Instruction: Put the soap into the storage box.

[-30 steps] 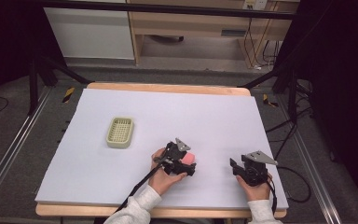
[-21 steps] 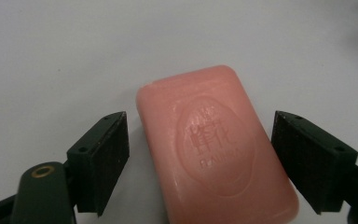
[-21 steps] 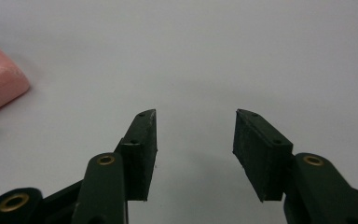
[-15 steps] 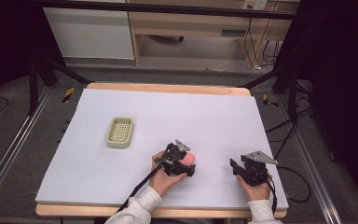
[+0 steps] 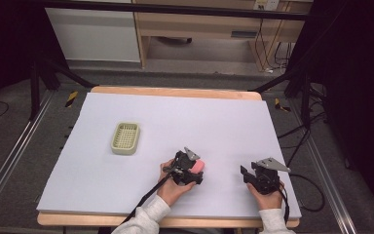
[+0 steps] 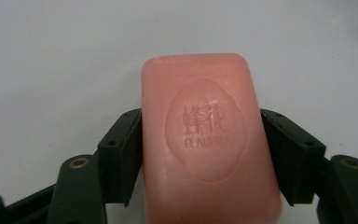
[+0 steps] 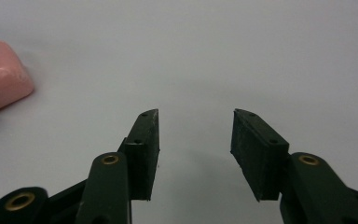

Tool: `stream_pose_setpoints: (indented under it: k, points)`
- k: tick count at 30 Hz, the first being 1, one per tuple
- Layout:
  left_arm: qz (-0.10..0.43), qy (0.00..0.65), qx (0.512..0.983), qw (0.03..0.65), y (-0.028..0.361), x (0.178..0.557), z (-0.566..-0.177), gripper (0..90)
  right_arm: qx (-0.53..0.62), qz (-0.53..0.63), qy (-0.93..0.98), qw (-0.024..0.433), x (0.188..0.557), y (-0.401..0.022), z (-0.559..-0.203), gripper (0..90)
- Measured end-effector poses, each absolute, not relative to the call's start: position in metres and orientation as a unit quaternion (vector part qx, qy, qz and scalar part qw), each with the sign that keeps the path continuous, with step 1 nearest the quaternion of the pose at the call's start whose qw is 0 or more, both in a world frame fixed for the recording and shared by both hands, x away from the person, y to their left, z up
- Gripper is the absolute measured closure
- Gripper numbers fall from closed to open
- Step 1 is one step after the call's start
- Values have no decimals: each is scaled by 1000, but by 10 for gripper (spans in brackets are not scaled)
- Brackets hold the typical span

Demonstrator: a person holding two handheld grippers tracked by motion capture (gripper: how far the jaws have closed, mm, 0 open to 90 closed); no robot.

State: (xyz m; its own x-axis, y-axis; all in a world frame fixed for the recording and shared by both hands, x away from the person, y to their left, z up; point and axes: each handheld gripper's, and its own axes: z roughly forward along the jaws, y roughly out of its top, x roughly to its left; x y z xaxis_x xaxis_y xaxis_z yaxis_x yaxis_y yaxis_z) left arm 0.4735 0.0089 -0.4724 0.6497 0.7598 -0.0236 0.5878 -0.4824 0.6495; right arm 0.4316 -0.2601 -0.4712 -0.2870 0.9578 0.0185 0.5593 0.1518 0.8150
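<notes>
A pink soap bar (image 6: 209, 140) with a stamped oval logo sits between the jaws of my left gripper (image 6: 200, 116), which press against its two long sides. In the high view the soap bar (image 5: 199, 165) and left gripper (image 5: 191, 169) are near the table's front, a little right of centre, low over the surface. My right gripper (image 5: 245, 172) rests farther right near the front edge. Its jaws stand open in the right gripper view (image 7: 196, 116) with nothing between them. The soap bar (image 7: 2, 74) shows at that view's left edge.
A pale green soap dish (image 5: 125, 138) with a ribbed floor lies to the left of the middle of the white tabletop (image 5: 224, 122). Dark floor, metal rails and cables surround the table. A wooden cabinet stands behind it.
</notes>
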Motion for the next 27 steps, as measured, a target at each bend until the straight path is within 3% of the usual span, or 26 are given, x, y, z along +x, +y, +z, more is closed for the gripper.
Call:
stream_pose_setpoints:
  k: [27]
  points:
    - [118, 387, 856, 322, 15, 475, -468, 374, 532, 374, 711, 268, 431, -262, -472, 525]
